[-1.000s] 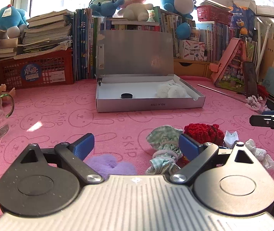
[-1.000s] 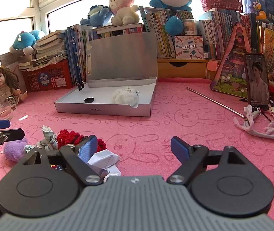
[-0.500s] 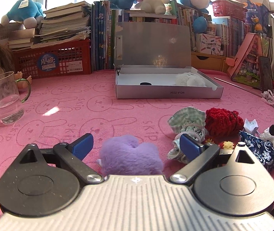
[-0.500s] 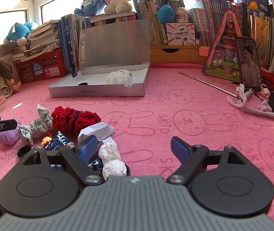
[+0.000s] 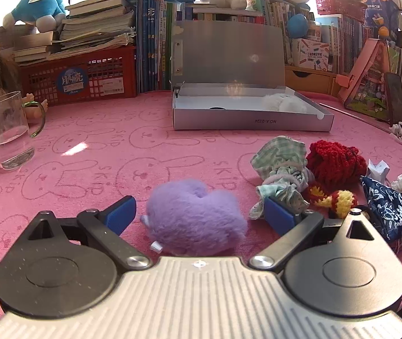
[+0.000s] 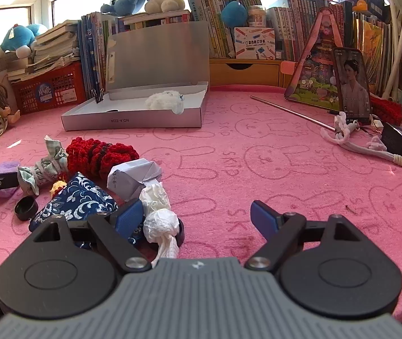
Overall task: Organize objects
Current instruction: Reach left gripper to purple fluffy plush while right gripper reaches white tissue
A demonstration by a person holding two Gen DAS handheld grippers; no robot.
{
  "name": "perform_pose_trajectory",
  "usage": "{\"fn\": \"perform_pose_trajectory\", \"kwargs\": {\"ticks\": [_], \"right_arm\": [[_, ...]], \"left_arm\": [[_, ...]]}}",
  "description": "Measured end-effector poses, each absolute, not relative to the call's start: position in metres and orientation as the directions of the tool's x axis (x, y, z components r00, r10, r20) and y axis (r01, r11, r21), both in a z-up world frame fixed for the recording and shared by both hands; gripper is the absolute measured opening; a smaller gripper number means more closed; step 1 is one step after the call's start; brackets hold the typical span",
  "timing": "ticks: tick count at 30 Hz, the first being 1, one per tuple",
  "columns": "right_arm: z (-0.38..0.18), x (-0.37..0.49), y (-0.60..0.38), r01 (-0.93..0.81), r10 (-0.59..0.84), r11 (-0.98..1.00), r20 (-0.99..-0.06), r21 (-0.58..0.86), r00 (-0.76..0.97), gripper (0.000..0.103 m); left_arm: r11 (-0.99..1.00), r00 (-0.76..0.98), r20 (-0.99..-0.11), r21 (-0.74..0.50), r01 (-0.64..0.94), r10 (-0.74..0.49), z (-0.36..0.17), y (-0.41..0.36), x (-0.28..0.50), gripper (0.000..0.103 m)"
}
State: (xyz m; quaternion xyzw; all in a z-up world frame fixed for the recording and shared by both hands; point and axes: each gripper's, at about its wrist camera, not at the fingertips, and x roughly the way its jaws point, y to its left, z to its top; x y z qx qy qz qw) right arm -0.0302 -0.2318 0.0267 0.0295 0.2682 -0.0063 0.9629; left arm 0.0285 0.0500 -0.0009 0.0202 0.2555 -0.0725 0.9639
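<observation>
The right gripper (image 6: 198, 217), jaws wide, hovers over a crumpled white tissue (image 6: 160, 220) beside clutter on the pink tabletop (image 6: 257, 163).

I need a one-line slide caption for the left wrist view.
Open left tongs straddle a purple plush heart on the pink mat.
</observation>
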Motion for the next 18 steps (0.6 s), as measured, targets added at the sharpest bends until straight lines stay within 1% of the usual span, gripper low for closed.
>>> {"fn": "perform_pose_trajectory", "kwargs": {"ticks": [6, 11, 14, 18], "right_arm": [[0.028, -0.04, -0.237, 0.006, 0.007, 1.0, -0.535, 0.022, 0.845, 0.089], [0.026, -0.046, -0.235, -0.035, 0.009, 0.999, -0.568, -0.034, 0.823, 0.089], [0.025, -0.047, -0.236, -0.03, -0.018, 0.997, -0.574, -0.075, 0.819, 0.089], [0.026, -0.046, -0.243, 0.018, -0.087, 0.992, -0.565, -0.126, 0.82, 0.089]], "left_arm": [[0.989, 0.855, -0.502, -0.001, 0.147, -0.128, -0.004, 0.05, 0.03, 0.099], [0.989, 0.852, -0.509, 0.002, 0.145, -0.124, -0.006, 0.049, 0.031, 0.099], [0.99, 0.851, -0.511, 0.003, 0.144, -0.122, -0.007, 0.049, 0.031, 0.099], [0.99, 0.85, -0.513, 0.004, 0.141, -0.119, -0.008, 0.05, 0.032, 0.099]]}}
